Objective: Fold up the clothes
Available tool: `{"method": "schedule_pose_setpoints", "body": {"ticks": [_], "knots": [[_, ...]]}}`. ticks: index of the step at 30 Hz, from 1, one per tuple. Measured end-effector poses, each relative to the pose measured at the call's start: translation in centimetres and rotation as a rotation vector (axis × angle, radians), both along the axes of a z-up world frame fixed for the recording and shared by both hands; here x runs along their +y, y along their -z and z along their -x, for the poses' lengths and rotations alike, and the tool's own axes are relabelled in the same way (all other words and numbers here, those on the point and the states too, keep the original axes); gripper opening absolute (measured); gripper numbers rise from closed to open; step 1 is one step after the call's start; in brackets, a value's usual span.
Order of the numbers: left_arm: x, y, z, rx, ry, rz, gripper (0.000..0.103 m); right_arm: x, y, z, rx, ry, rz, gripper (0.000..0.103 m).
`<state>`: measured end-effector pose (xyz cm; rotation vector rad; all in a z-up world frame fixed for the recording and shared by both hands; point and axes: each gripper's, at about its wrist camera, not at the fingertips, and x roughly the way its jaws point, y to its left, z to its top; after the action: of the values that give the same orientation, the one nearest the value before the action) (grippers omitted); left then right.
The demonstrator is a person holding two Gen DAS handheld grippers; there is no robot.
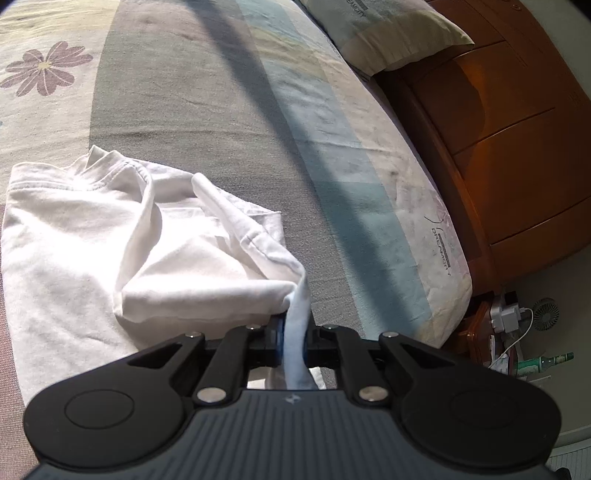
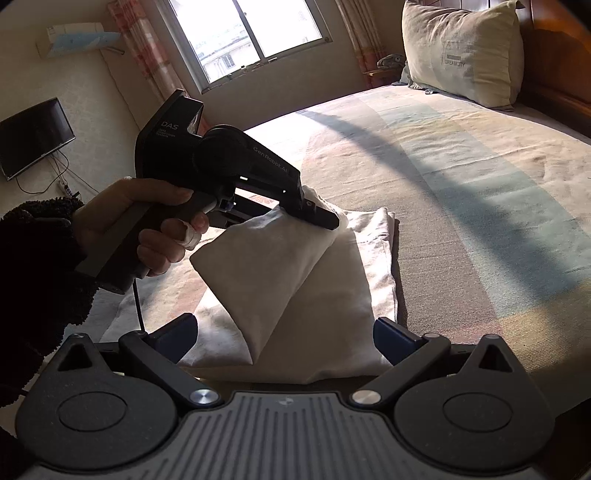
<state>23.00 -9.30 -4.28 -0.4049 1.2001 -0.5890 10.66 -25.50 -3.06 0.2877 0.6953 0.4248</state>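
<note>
1. Left gripper (image 1: 294, 338): jaws narrow, pinched on a fold of the white T-shirt (image 1: 110, 236); cloth runs up between the blue pads & drapes back toward the camera; in the right wrist view the same gripper (image 2: 319, 216) sits above the shirt w/ a corner of fabric lifted off the bed, held by a hand (image 2: 147, 225) in a dark fuzzy sleeve (image 2: 33, 280); one finger has white tape round it.
2. Right gripper (image 2: 286, 336): jaws wide, nothing between them; fingers straddle the near edge of the shirt (image 2: 317, 295), low over it; can't tell if touching.
3. Shirt: lies on the bed sheet (image 1: 207, 110), partly folded; collar end far from the left cam, lifted portion forms a slanted flap over the flat layers beneath; rest flat on the grey band of the sheet.
4. Sheet: striped grey/blue/cream, purple flower print (image 1: 44, 68) at far left; long dark shadow crosses it diagonally.
5. Pillow (image 2: 461, 51) at the head of the bed against the wooden headboard (image 1: 498, 129).
6. Room bg: window (image 2: 251, 33) w/ curtains, wall TV (image 2: 35, 134), AC unit (image 2: 77, 37); small fan (image 1: 550, 315) & green bottle (image 1: 543, 362) on the floor by the bed.
</note>
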Motion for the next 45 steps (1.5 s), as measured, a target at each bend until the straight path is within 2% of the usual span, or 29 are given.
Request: {"method": "schedule_pose_setpoints", "body": {"ticks": [3,9,11,14,16,18,23,26,28,30,33,36,37,40,43,45], "knots": [[-0.8,0.9,-0.1,0.019,0.009,-0.012,0.008,-0.2,0.1,0.0,0.003,0.008,0.006,0.103],[-1.3,2.2,-0.7,0.087,-0.025,0.034,0.022,-0.7,0.0,0.6,0.007,0.028,0.017,0.103],[-1.3,2.0,-0.8,0.089,-0.024,0.067,0.031,-0.9,0.1,0.8,0.011,0.035,0.017,0.103],[-1.3,1.1,-0.6,0.061,-0.013,0.14,0.039,-1.0,0.2,0.9,0.021,0.043,0.019,0.103],[-1.2,0.2,-0.5,0.03,-0.003,0.197,0.04,-0.9,0.4,1.0,0.029,0.046,0.024,0.103],[-1.1,-0.8,-0.5,0.0,0.008,0.211,0.043,-0.8,0.4,1.0,0.033,0.043,0.028,0.103],[-0.1,-3.6,1.6,-0.193,0.138,0.011,0.054,-0.7,0.7,1.1,0.036,0.032,0.022,0.103],[1.3,-3.7,4.6,-0.345,0.238,-0.186,0.056,-1.0,1.2,0.8,0.043,0.032,0.013,0.103],[2.5,-3.3,6.7,-0.421,0.287,-0.287,0.057,-1.1,1.5,0.6,0.044,0.03,0.009,0.103],[3.9,-2.5,9.1,-0.478,0.34,-0.373,0.057,-1.0,1.7,0.4,0.04,0.024,0.016,0.098],[5.1,-1.3,12.1,-0.539,0.407,-0.451,0.059,-0.6,1.9,-0.3,0.037,0.009,0.049,0.086],[5.6,0.1,13.8,-0.545,0.457,-0.468,0.061,-0.2,1.9,-0.7,0.032,-0.002,0.061,0.085],[6.0,0.7,14.0,-0.521,0.455,-0.461,0.065,0.0,1.8,-0.7,0.031,-0.004,0.062,0.085],[7.4,2.3,14.4,-0.442,0.439,-0.43,0.066,0.4,1.7,-0.9,0.029,-0.007,0.066,0.085],[8.2,1.4,14.1,-0.433,0.42,-0.39,0.066,0.6,1.9,-0.9,0.038,-0.006,0.076,0.085],[8.1,-0.1,13.5,-0.495,0.391,-0.379,0.067,0.5,2.0,-0.8,0.043,-0.001,0.079,0.085]]}}
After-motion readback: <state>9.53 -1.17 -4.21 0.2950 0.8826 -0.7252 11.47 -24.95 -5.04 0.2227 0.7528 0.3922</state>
